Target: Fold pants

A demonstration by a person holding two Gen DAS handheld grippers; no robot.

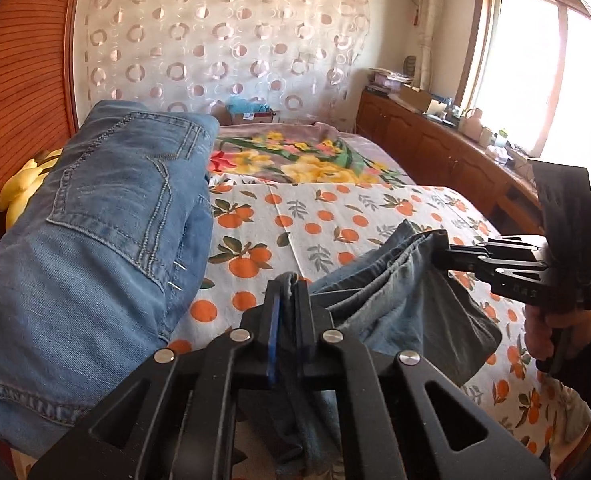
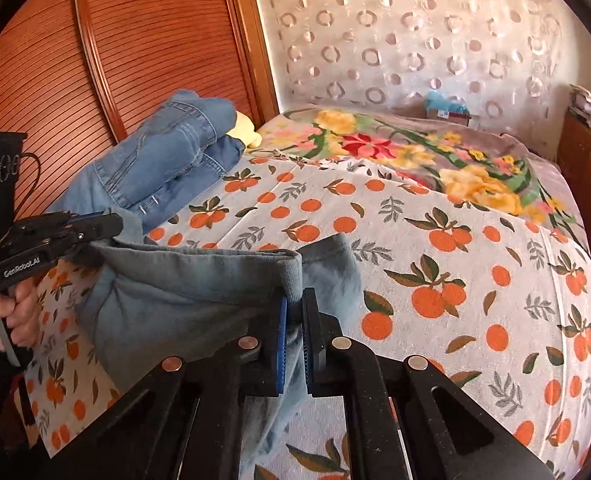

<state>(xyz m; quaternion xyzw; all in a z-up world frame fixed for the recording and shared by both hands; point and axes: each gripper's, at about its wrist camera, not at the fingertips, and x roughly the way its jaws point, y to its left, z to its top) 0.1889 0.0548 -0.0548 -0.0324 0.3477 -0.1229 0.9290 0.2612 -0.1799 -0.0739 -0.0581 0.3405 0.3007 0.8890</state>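
A pair of grey-blue pants [image 2: 183, 300] hangs stretched between my two grippers above the orange-print bedsheet [image 2: 435, 248]. My left gripper [image 1: 288, 284] is shut on one corner of the pants' top edge. My right gripper [image 2: 295, 312] is shut on the other corner. In the left wrist view the pants [image 1: 399, 296] sag between my fingers and the right gripper [image 1: 441, 246]. In the right wrist view the left gripper [image 2: 117, 222] pinches the far corner at the left.
A pile of folded blue jeans [image 1: 95, 240] lies at the head of the bed by the wooden headboard [image 2: 135, 40], over a yellow pillow [image 1: 19, 192]. A floral blanket [image 2: 435, 152] lies beyond the sheet. A wooden cabinet [image 1: 435, 148] runs under the window.
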